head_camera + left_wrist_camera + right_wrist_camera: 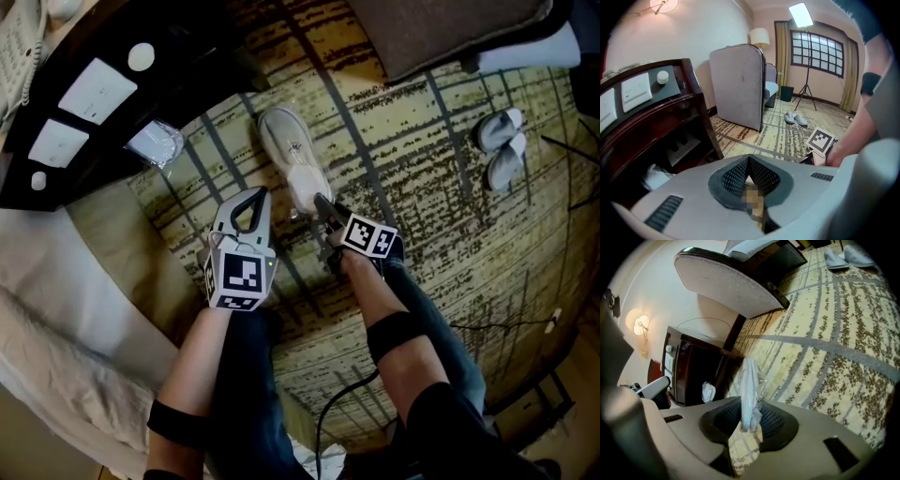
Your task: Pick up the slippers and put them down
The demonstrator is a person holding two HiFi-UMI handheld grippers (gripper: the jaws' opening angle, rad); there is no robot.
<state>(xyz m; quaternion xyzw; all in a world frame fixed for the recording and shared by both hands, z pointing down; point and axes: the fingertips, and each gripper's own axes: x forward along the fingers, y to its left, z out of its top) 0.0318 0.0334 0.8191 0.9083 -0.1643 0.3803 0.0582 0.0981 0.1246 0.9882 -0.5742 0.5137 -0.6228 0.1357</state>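
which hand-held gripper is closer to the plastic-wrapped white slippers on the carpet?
Right. The right hand-held gripper is clamped on the near end of the plastic-wrapped white slippers. The left hand-held gripper, shut and empty, sits just to their left, with no contact visible.

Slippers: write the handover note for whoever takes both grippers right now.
Left gripper: shut, empty.
Right gripper: shut on the wrapped slippers, gripping one end, the rest reaching out over the carpet.
A loose pair lies on the carpet, far off to the right.
Done: wrapped slippers picked up.
Left: put them down and let go. Whether they already touch the carpet cannot be told.
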